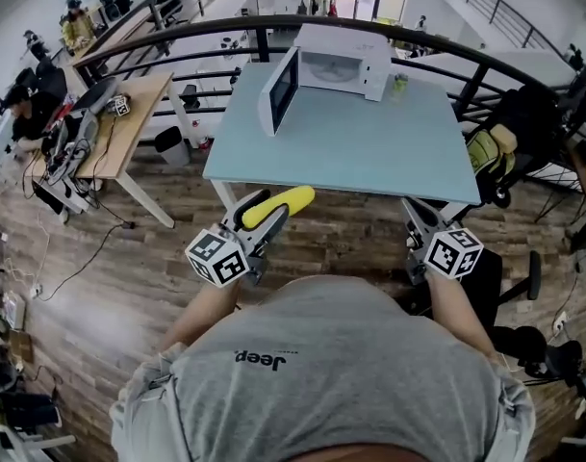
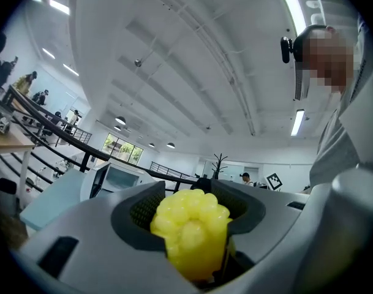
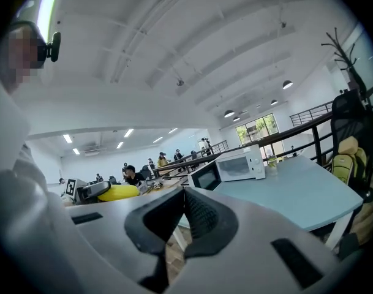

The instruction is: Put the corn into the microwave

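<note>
A yellow corn cob [image 1: 278, 205] sticks forward out of my left gripper [image 1: 264, 221], just short of the near edge of the light blue table [image 1: 369, 152]. In the left gripper view the jaws are shut on the corn [image 2: 192, 231], its knobbly end facing the camera. The white microwave [image 1: 341, 65] stands at the table's far side with its door [image 1: 278, 89] swung open to the left; the microwave [image 2: 122, 179] also shows far off. My right gripper [image 1: 420, 231] hovers before the table's near right corner, and its pads [image 3: 185, 207] meet with nothing between them.
A green bottle [image 1: 400, 83] stands right of the microwave. A black curved railing [image 1: 273, 27] runs behind the table. A wooden desk [image 1: 129, 123] with cables is at the left, a chair with a yellow-green bag [image 1: 490, 147] at the right. People sit far left.
</note>
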A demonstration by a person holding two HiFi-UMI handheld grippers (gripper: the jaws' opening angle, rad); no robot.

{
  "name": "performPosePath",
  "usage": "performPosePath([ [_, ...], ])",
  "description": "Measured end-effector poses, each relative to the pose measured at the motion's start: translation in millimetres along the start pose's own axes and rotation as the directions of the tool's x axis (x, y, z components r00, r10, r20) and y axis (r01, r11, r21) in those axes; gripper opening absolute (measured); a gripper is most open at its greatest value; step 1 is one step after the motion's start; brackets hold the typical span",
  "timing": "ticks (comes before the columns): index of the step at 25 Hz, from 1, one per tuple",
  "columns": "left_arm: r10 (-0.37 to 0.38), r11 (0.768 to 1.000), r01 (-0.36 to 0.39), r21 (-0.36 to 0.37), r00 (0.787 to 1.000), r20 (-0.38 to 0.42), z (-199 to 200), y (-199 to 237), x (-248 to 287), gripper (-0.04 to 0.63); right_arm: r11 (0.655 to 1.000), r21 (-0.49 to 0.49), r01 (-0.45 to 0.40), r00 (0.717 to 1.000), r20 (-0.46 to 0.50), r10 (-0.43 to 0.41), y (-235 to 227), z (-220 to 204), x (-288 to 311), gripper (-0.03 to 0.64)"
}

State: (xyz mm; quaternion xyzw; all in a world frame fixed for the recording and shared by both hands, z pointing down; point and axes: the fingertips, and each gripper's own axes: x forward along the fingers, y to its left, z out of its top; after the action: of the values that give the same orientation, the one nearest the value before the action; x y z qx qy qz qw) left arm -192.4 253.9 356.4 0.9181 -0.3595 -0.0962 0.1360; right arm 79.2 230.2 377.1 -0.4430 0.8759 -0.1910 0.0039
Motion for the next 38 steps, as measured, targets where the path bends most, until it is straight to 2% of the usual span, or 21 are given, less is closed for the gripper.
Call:
performPosePath([
  [8,-0.062,0.998,0.062,-0.001,0.998,-0.014,35.7,90.6,18.0,0.247,0.998,0.021,0.054,0.998,0.034,-0.055,-4.3,23.7,89.0,0.018],
  [17,-0.036,0.999,0.036,-0.022,0.999,-0.008,52.0,165.5,14.7,0.247,0.997,0.019,0.075,0.996,0.036,-0.076,-15.9,40.7,162.3,0.018],
  [25,0.001,0.999,-0.002,-0.033,1.000,-0.017,50.3,193.9,25.0,0.247,0.998,0.038,0.048,0.999,0.014,-0.048,-34.3,37.0,201.0,0.018],
  [32,0.052,0.998,-0.053,-0.020,0.998,-0.031,40.3,200.2,73.9,0.247,0.998,0.065,0.009,1.000,0.001,-0.009,-98.1,42.7,223.7,0.018],
  [36,0.091,0.996,-0.091,-0.003,0.996,-0.015,35.0,201.6,125.8,0.247,0.997,0.069,-0.044,0.999,-0.005,0.044,-153.1,59.3,245.7,0.018],
  [38,0.122,0.992,-0.122,-0.019,0.993,-0.004,30.7,204.3,156.8,0.247,0.995,0.071,-0.075,0.997,-0.017,0.076,-182.9,68.9,259.0,0.018],
])
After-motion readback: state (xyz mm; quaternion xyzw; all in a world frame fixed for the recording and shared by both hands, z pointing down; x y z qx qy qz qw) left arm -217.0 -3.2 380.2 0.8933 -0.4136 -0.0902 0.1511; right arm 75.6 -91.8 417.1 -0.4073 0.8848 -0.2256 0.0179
